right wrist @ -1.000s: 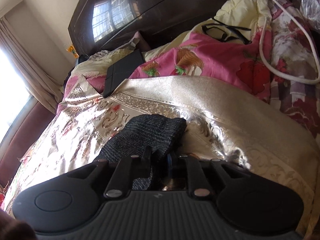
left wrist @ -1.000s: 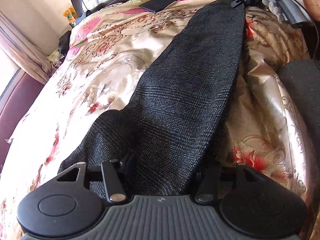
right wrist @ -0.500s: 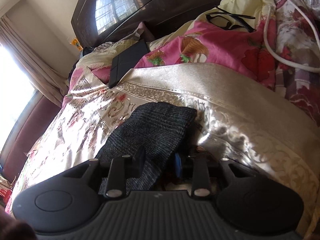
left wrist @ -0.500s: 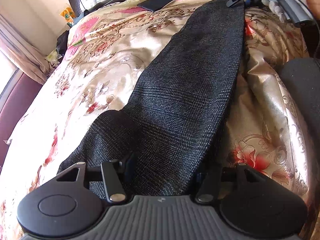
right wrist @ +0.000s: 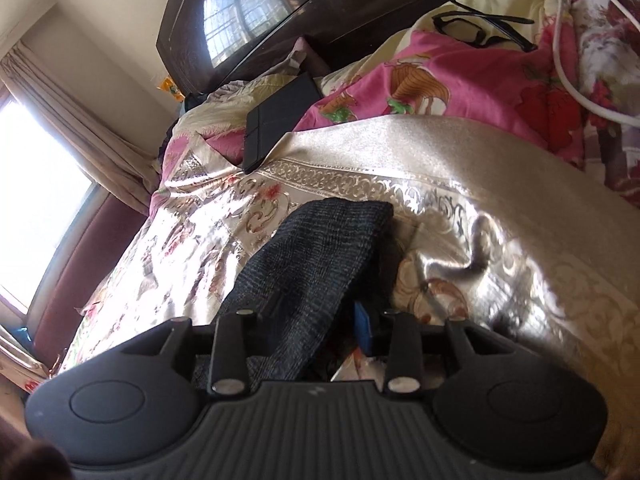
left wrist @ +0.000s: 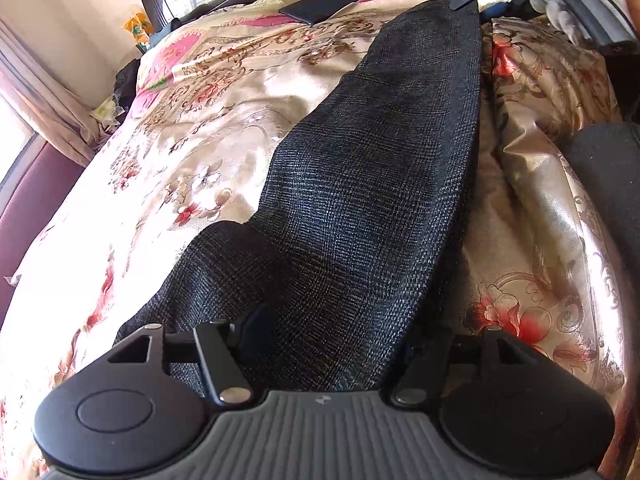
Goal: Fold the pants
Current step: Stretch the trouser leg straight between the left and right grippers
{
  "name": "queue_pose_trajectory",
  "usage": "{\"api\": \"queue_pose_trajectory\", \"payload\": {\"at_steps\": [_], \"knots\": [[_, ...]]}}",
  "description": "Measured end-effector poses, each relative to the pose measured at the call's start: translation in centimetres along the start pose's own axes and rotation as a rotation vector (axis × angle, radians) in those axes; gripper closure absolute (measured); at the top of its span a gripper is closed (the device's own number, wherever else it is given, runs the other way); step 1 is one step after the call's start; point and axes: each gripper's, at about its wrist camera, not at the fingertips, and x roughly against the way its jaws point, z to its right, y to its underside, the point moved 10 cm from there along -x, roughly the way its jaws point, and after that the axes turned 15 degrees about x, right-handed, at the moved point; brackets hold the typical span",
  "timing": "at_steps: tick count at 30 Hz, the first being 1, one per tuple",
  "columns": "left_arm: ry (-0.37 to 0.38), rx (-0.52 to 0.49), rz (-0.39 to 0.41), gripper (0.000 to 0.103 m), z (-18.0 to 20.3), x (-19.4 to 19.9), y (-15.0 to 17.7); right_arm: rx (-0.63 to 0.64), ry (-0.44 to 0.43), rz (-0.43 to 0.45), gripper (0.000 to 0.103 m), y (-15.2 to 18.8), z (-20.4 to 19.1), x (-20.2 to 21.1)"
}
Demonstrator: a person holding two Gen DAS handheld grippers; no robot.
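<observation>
The bed [left wrist: 168,184], covered in a shiny floral bedspread [right wrist: 460,168], fills both views, with a dark headboard [right wrist: 320,4] behind it and a curtain [right wrist: 80,128] at the window side. Along the bedspread lie the pants [left wrist: 360,208], dark checked cloth stretched out long with one leg laid on the other; the wide end sits at the left hand-held gripper [left wrist: 324,344] and the narrow cuff end reaches the right hand-held gripper [right wrist: 320,320]. Smaller things rest near the pillows: a flat black case [right wrist: 280,116], a white cable [right wrist: 576,80] and a pair of glasses [right wrist: 480,28]. The left hand-held gripper has just been spreading; its jaws stand wide with the cloth running between them, and the pads do not look pressed on it. The right hand-held gripper has also just been opening, its jaws parted around the cuff edge with no squeeze visible. This looks like a release after laying the legs out straight. To do it well, both should let go cleanly and lift off without dragging the cloth, so the long edges stay lined up. The next fold would likely bring the cuff toward the waist, so each side wants a firm bite through both layers near the corners.
</observation>
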Motion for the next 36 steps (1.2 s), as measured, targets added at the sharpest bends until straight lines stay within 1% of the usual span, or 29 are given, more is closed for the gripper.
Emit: {"api": "queue_pose_trajectory", "payload": {"at_steps": [2, 3, 5, 6, 8, 9, 10, 11, 12, 13, 15, 17, 18, 20, 21, 22, 23, 24, 25, 26, 27, 28, 29, 30, 32, 34, 36], "knots": [[0.003, 0.011, -0.001, 0.027, -0.1, -0.1, -0.1, 0.048, -0.009, -0.025, 0.041, 0.3, -0.7, -1.0], [0.004, 0.019, -0.002, 0.027, -0.3, -0.2, -0.1, 0.063, -0.010, -0.034, 0.037, 0.3, -1.0, -1.7], [0.004, 0.034, -0.004, 0.026, -0.4, -0.1, 0.0, 0.065, -0.007, -0.010, 0.036, -0.3, -1.5, -3.0], [0.002, 0.037, -0.004, 0.026, -0.5, -0.1, 0.0, 0.053, -0.025, 0.005, 0.036, -0.5, -1.8, -3.4], [-0.002, 0.036, -0.004, 0.026, -0.4, -0.1, 0.0, 0.000, -0.119, 0.017, 0.053, -0.7, -2.5, -4.4], [-0.002, 0.032, -0.005, 0.026, -0.4, -0.1, 0.0, -0.038, -0.162, 0.011, 0.060, -0.4, -2.6, -4.8], [0.000, 0.029, -0.007, 0.026, -0.4, -0.1, -0.1, -0.074, -0.200, 0.009, 0.075, -0.1, -2.6, -5.0], [0.001, 0.026, -0.008, 0.026, -0.4, -0.1, -0.1, -0.100, -0.207, 0.017, 0.088, 0.2, -2.2, -5.1], [0.003, 0.026, -0.012, 0.026, -0.4, -0.1, -0.2, -0.122, -0.211, 0.026, 0.092, 0.5, -1.9, -5.0], [0.004, 0.027, -0.015, 0.026, -0.4, -0.2, -0.2, -0.147, -0.223, 0.032, 0.093, 0.6, -1.6, -5.1], [0.002, 0.015, -0.023, 0.026, -0.3, -0.3, -0.4, -0.187, -0.213, 0.024, 0.095, 0.2, -1.4, -5.2], [-0.006, -0.003, -0.026, 0.025, -0.2, -0.2, -0.8, -0.251, -0.273, 0.071, 0.096, -1.5, -2.3, -4.0], [-0.011, -0.008, -0.018, 0.025, -0.1, 0.0, -1.1, -0.246, -0.298, 0.112, 0.096, -2.7, -3.2, -2.7], [-0.020, -0.013, 0.013, 0.025, 0.1, 0.4, -1.8, -0.143, -0.327, 0.206, 0.096, -5.1, -5.4, 0.4], [-0.022, -0.011, 0.030, 0.025, 0.2, 0.6, -2.1, -0.090, -0.321, 0.251, 0.096, -5.9, -6.1, 1.9], [-0.020, -0.007, 0.040, 0.025, 0.4, 0.6, -2.3, -0.046, -0.296, 0.280, 0.096, -6.4, -6.3, 2.6], [-0.015, -0.005, 0.041, 0.025, 0.8, 0.3, -2.4, -0.009, -0.244, 0.278, 0.096, -6.5, -5.9, 2.4], [-0.017, -0.008, 0.035, 0.025, 1.1, -0.3, -2.3, 0.015, -0.185, 0.240, 0.096, -6.0, -5.2, 1.3], [-0.030, -0.016, 0.026, 0.025, 1.3, -1.0, -2.1, 0.017, -0.118, 0.129, 0.095, -4.7, -3.8, -1.2], [-0.042, -0.021, 0.022, 0.025, 1.5, -1.6, -2.0, -0.021, -0.103, 0.026, 0.094, -3.2, -2.7, -3.1], [-0.044, -0.017, 0.025, 0.025, 1.5, -1.8, -2.0, -0.097, -0.119, -0.050, 0.094, -1.7, -1.7, -4.6], [-0.040, -0.006, 0.026, 0.025, 1.4, -1.8, -2.1, -0.163, -0.143, -0.053, 0.091, -0.8, -1.2, -5.1], [-0.035, 0.009, 0.024, 0.024, 1.1, -1.6, -2.2, -0.186, -0.161, -0.026, 0.091, -0.6, -0.9, -5.1], [-0.030, 0.021, 0.022, 0.024, 0.9, -1.4, -2.1, -0.192, -0.170, -0.006, 0.091, -0.7, -0.8, -5.1], [-0.033, 0.010, 0.022, 0.022, 0.8, -1.2, -1.8, -0.221, -0.180, 0.025, 0.089, -0.8, -0.5, -5.2], [-0.038, -0.007, 0.028, 0.022, 1.0, -1.0, -1.5, -0.220, -0.196, 0.010, 0.083, -0.9, -0.5, -5.9], [-0.040, -0.010, 0.030, 0.022, 1.1, -0.9, -1.6, -0.216, -0.205, 0.017, 0.082, -1.5, -0.7, -6.2]]}}
